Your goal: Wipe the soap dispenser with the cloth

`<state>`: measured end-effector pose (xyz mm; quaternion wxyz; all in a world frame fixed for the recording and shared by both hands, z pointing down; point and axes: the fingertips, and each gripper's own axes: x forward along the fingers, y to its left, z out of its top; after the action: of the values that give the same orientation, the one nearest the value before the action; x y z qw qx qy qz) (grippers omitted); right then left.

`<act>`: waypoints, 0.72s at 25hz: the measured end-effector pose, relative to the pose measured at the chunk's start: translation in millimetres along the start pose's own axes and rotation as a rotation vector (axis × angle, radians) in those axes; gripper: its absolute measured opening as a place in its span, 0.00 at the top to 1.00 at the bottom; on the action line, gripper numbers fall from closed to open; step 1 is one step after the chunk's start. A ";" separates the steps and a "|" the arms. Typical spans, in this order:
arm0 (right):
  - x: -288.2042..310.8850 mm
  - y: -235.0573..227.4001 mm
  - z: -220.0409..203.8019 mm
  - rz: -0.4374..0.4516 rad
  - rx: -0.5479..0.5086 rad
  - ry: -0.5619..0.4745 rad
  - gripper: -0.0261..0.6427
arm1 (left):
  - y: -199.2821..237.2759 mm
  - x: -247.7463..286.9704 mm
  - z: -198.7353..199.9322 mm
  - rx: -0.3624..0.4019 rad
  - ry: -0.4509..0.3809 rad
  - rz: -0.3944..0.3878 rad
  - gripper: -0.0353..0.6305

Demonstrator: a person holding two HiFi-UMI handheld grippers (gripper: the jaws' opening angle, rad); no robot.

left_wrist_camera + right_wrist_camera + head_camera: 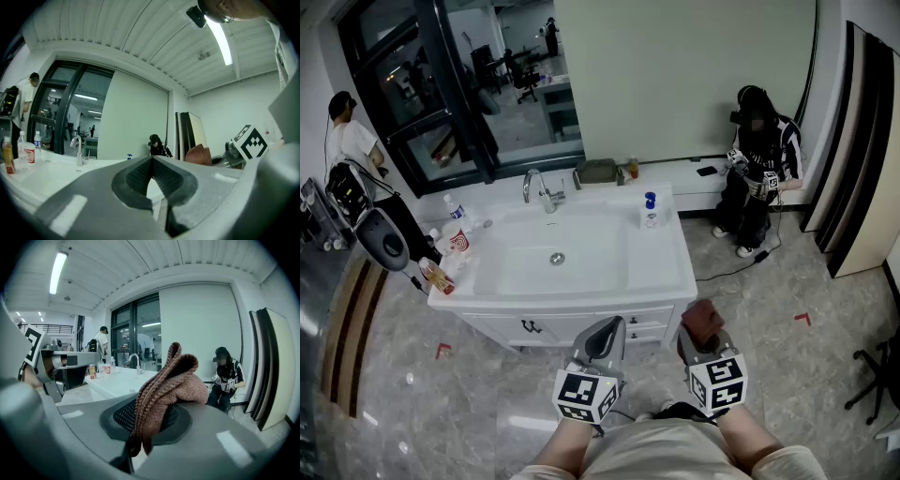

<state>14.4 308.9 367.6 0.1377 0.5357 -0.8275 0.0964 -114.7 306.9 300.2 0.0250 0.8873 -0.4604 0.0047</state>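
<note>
Holding the cloth (174, 380) is the right gripper (149, 420): fingers clamped on the brown knit, which bunches up above the tips and hangs a short tail below them. Head view puts that gripper (697, 343) at the near right, just off the near right corner of the white worktop (673, 267), with the cloth (704, 318) at its far end. Left gripper (603, 339) is just left of it, in front of the cabinet drawers. Both are over the floor, not over the worktop.

In its own view the left gripper (151, 159) has fingers together at the tips, nothing between them.

Soap dispenser (650, 210) — blue pump, pale body — stands upright on the worktop, to the far right of the sink basin (516, 267), well apart from both grippers. It shows as a tiny blue spot (129, 157) in the left gripper view, untouched.

Faucet (540, 188) is at the far middle of the basin. Water bottle (456, 210) and red-and-white cup (459, 241) stand at the left end.

One person (757, 164) sits on the floor by the far right wall, another (349, 141) stands at the far left.
</note>
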 end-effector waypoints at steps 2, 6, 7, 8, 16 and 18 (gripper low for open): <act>0.1 2.0 0.8 0.003 0.002 0.003 0.85 | 1.1 -1.1 2.0 0.000 0.000 0.001 0.95; 1.3 3.9 1.0 0.006 0.004 0.009 0.85 | 3.9 -1.1 3.8 0.003 0.001 0.001 0.95; 1.8 4.1 0.4 0.005 0.004 0.010 0.85 | 4.7 -1.2 3.2 0.002 0.001 0.001 0.95; 2.3 4.0 -0.4 0.004 0.005 0.011 0.85 | 5.4 -1.3 2.1 0.001 0.002 0.000 0.95; 8.3 -0.1 -7.4 -0.010 0.046 0.022 0.85 | 12.3 4.2 -7.7 -0.017 0.021 -0.003 0.95; 13.6 -3.2 -11.5 -0.010 0.056 0.036 0.85 | 15.8 9.6 -12.2 -0.024 0.033 -0.003 0.95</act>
<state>13.4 299.4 382.9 0.1381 0.5416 -0.8192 0.1287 -121.9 290.6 313.3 0.0431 0.8874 -0.4587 0.0136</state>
